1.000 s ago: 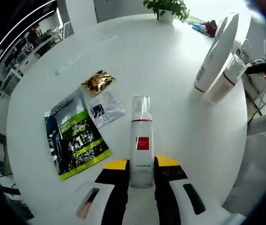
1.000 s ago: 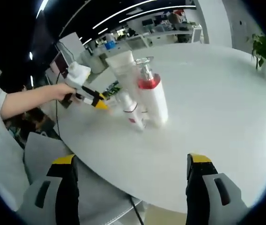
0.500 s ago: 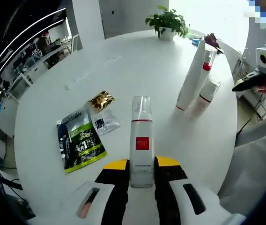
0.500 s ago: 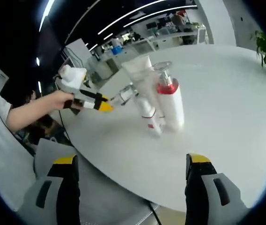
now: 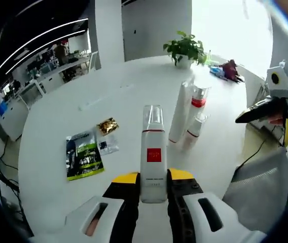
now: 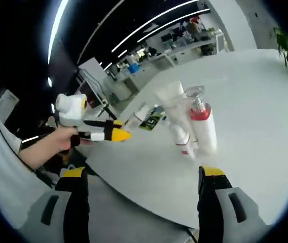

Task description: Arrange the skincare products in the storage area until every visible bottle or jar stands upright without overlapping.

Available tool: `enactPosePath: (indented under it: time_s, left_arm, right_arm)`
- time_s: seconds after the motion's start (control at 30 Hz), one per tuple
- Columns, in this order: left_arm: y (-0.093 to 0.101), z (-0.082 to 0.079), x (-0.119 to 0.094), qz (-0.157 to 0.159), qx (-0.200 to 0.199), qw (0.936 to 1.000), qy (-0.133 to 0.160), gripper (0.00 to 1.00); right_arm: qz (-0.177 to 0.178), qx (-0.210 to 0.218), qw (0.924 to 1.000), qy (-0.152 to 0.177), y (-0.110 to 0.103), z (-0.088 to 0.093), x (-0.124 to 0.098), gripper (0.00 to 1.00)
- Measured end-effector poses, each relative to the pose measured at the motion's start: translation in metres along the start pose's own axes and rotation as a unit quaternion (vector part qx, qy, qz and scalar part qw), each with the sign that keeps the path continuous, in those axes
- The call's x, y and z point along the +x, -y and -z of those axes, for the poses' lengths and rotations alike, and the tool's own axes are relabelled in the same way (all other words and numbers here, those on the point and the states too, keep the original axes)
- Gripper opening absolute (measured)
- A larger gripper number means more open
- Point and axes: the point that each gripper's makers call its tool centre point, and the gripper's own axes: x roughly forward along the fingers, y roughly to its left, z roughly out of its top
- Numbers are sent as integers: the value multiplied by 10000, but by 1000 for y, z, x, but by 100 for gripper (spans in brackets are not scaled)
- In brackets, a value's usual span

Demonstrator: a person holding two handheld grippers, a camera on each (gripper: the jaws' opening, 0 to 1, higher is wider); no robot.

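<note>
My left gripper (image 5: 154,186) is shut on a slim white bottle with a red square label and a clear cap (image 5: 153,152), held above the round white table (image 5: 134,91). On the table stand a tall white tube (image 5: 180,114), a pump bottle with a red collar (image 5: 198,101) and a small white bottle (image 5: 195,131), close together. In the right gripper view the same trio appears: the tube (image 6: 170,104), the pump bottle (image 6: 204,124), the small bottle (image 6: 180,137). My right gripper (image 6: 141,190) is open and off the table edge, with nothing between its jaws. The left gripper (image 6: 118,134) with its bottle (image 6: 136,118) shows there too.
Flat sachets lie on the table: a green-and-black one (image 5: 84,156), a gold one (image 5: 107,125) and a small pale one (image 5: 107,146). A potted plant (image 5: 185,49) stands at the far edge. A person's arm (image 6: 42,152) holds the left gripper. The right gripper (image 5: 273,104) shows beyond the table's edge.
Both views have pulled back and up from the table. The left gripper keeps its hold on the bottle; the standing trio looks farther away. The right gripper stays open.
</note>
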Motion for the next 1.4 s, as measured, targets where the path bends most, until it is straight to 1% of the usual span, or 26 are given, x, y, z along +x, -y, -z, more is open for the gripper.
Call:
enactPosePath:
  time_s: [0.07, 0.13, 0.2, 0.27, 0.4, 0.43, 0.5, 0.57, 0.67, 0.77, 0.87, 0.97, 1.03, 1.1, 1.2, 1.23, 1.3, 1.33, 1.4]
  left_arm:
    - [8, -5, -7, -3, -14, 9999, 104, 25]
    - [15, -10, -16, -35, -24, 9997, 239, 25]
    - [23, -16, -25, -41, -23, 9993, 368, 25]
    - [33, -22, -32, -57, -8, 9988, 483, 25]
    - [48, -30, -44, -120, 206, 9977, 639, 25]
    - [52, -31, -46, -124, 282, 9973, 659, 25]
    - [60, -34, -53, -179, 479, 9963, 695, 25]
    - [65, -33, -57, -173, 593, 9956, 704, 25]
    - [79, -35, -65, -119, 722, 9945, 752, 25]
    - [88, -33, -69, -54, 779, 9939, 777, 25]
    - [92, -29, -71, -60, 895, 9931, 751, 25]
    - [93, -28, -73, -66, 939, 9929, 729, 25]
    - [92, -28, -74, -58, 925, 9929, 742, 25]
    - [94, -29, -74, -46, 928, 9929, 745, 25]
    - [96, -29, -73, -35, 900, 9931, 754, 25]
    - [96, -30, -73, -44, 888, 9931, 770, 25]
    - [96, -30, -72, -27, 894, 9931, 753, 25]
    - [96, -29, -72, -32, 898, 9931, 756, 25]
    - [96, -29, -72, -35, 875, 9933, 757, 25]
  right_arm:
    - [-199, 237, 9993, 204, -10, -9, 2, 86]
    - [-318, 387, 9981, 348, -17, -16, 6, 84]
    - [-434, 414, 9973, 433, -24, -21, 10, 82]
    - [-501, 449, 9968, 429, -31, -23, 18, 80]
    - [-754, 607, 9940, 510, -48, -28, 30, 76]
    - [-824, 676, 9929, 533, -53, -29, 32, 75]
    - [-979, 1077, 9871, 667, -65, -31, 39, 75]
    - [-1000, 1300, 9839, 709, -68, -30, 44, 73]
    - [-1025, 1389, 9825, 698, -70, -26, 48, 69]
    - [-1117, 1451, 9801, 764, -74, -27, 48, 62]
    - [-1107, 1445, 9800, 803, -74, -27, 47, 54]
    - [-1134, 1544, 9778, 851, -74, -27, 45, 46]
    - [-1141, 1534, 9778, 857, -74, -27, 45, 40]
    - [-1149, 1533, 9781, 817, -75, -24, 46, 37]
    - [-1133, 1533, 9790, 720, -76, -18, 48, 36]
    - [-1127, 1534, 9791, 710, -75, -17, 49, 34]
    - [-1120, 1540, 9790, 723, -75, -16, 49, 26]
    - [-1152, 1576, 9776, 783, -76, -18, 49, 24]
    - [-1142, 1570, 9780, 765, -76, -17, 49, 24]
